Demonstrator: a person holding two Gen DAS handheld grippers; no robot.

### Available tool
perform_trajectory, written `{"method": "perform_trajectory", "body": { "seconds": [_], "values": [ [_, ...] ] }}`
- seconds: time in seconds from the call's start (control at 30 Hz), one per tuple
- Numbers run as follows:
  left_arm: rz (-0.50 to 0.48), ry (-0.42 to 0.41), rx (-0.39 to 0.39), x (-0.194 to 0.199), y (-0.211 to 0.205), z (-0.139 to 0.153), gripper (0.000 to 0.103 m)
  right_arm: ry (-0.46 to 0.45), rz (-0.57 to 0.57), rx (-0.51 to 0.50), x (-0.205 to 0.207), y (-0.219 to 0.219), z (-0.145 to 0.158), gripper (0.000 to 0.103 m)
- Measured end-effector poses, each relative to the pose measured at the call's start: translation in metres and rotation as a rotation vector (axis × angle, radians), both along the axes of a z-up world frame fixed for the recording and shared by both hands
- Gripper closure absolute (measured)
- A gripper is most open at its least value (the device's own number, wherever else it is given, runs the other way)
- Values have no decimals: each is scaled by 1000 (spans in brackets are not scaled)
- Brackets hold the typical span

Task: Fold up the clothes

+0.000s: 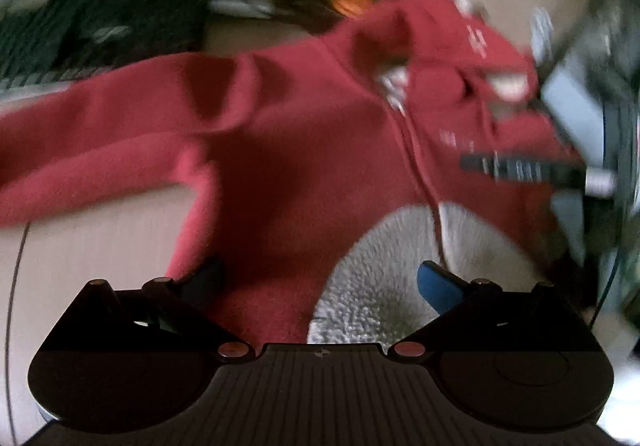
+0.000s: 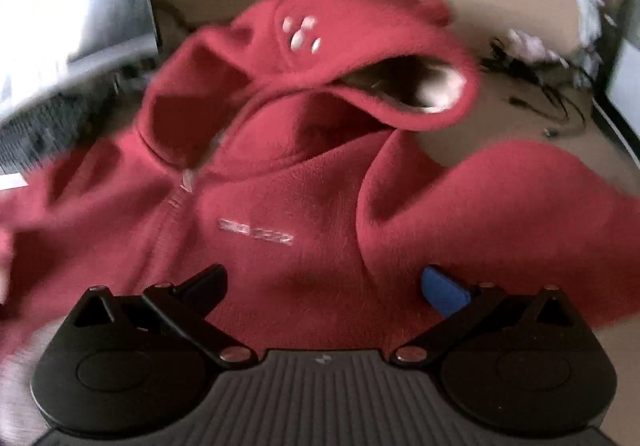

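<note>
red fleece hoodie (image 2: 304, 182) | spread on table (image 2: 500, 118) | ahead of both spread jaws

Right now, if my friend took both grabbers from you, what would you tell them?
Left gripper: open, holding nothing, over the hem where the white lining shows.
Right gripper: open, empty, over the chest.
The red fleece hoodie lies front up on the tan table, zipped, sleeves spread out, hood rumpled.
Done: spread out, no fold visible.
Left: probably fold in sleeves, then the body.
</note>
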State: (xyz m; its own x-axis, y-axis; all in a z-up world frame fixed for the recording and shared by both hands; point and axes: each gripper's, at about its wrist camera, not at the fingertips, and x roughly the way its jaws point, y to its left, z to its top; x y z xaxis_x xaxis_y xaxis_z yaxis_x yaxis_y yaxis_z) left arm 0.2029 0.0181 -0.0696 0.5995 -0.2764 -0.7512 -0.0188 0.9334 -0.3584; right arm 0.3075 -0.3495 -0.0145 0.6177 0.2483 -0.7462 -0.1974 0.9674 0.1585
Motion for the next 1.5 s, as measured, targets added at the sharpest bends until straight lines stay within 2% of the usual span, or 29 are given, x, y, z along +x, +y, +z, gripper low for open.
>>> {"method": "perform_trajectory", "body": {
  "seconds": [0.07, 0.13, 0.27, 0.4, 0.47, 0.67, 0.93, 1.07, 1.2, 1.33, 1.43, 1.5],
  "values": [
    [119, -27, -83, -12, 25, 5, 0, -14, -32, 57, -22, -6, 9, 0],
    [236, -59, -161, -24, 51, 11, 0, -31, -61, 70, -45, -8, 15, 0],
    [301, -59, -188, -16, 72, 8, 0, -17, -100, 88, -74, -7, 17, 0],
    [368, -53, -314, -5, 87, -4, 0, -5, -128, 82, -92, -5, 20, 0],
    [408, -40, -353, 2, 92, -9, 0, -7, -138, 61, -99, -5, 22, 0],
    [484, -47, -386, 15, 104, -24, 0, 10, -167, 28, -119, -7, 24, 0],
    [553, -171, -440, 28, 134, -32, 0, 28, -126, -32, -135, 6, 25, 0],
    [567, -215, -399, 44, 145, -31, 0, 31, -88, -72, -141, 11, 22, 0],
    [426, -331, -367, 50, 130, -10, 0, 44, -88, -69, -139, 8, 14, 0],
    [124, -441, -337, 56, 70, 36, 0, 68, -99, -47, -136, 4, 3, 0],
    [-164, -437, -266, 71, -1, 63, 0, 84, -103, -33, -135, 1, -4, 0],
    [-300, -401, -170, 78, -48, 65, 0, 92, -102, -28, -134, 0, -9, 0]
  ]
}}
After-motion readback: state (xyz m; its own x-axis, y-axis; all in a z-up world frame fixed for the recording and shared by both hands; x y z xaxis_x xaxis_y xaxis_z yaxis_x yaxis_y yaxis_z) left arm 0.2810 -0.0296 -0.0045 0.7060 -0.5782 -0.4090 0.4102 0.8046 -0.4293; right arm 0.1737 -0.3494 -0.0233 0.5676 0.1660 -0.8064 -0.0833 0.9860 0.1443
